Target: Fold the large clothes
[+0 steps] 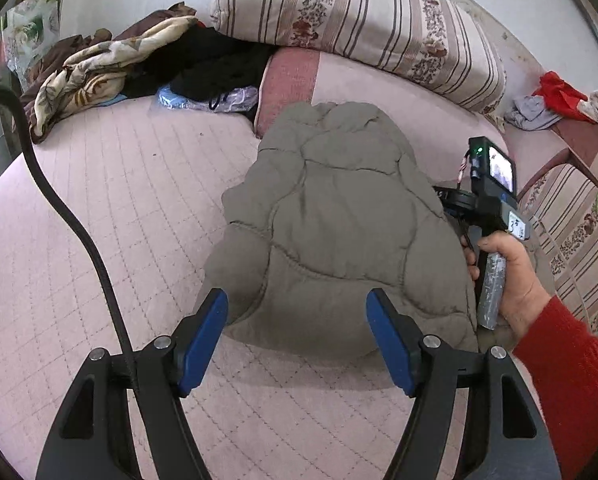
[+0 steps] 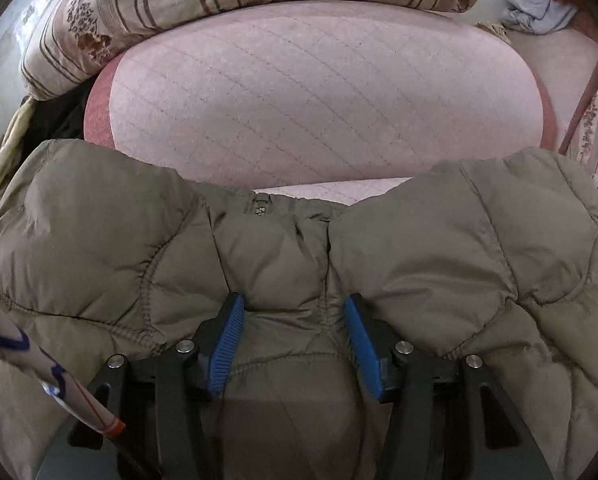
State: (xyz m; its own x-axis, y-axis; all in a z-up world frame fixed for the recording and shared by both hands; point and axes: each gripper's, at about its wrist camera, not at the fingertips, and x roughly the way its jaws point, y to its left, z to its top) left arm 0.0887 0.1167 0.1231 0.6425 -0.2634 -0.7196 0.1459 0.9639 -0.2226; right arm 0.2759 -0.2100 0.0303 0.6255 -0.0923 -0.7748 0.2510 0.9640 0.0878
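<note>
— What sort of place is this?

— A bedroom in a home. There is a bed (image 1: 99, 208) under a pink quilted cover, and a folded striped, flowered quilt (image 1: 359, 20) lies at its far end.

— Anything else lived-in?

— A crumpled leaf-print blanket (image 1: 91, 68), black clothes (image 1: 219, 60) heaped beside it, and red and grey garments (image 1: 547, 100) dropped at the side.

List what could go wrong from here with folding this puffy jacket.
1. The right hand-held gripper pinches only a thick quilted bulge of the olive puffer jacket; slick fabric may slip out.
2. The left hand-held gripper is open over the hem, so one-sided pulling could undo the fold.
</note>
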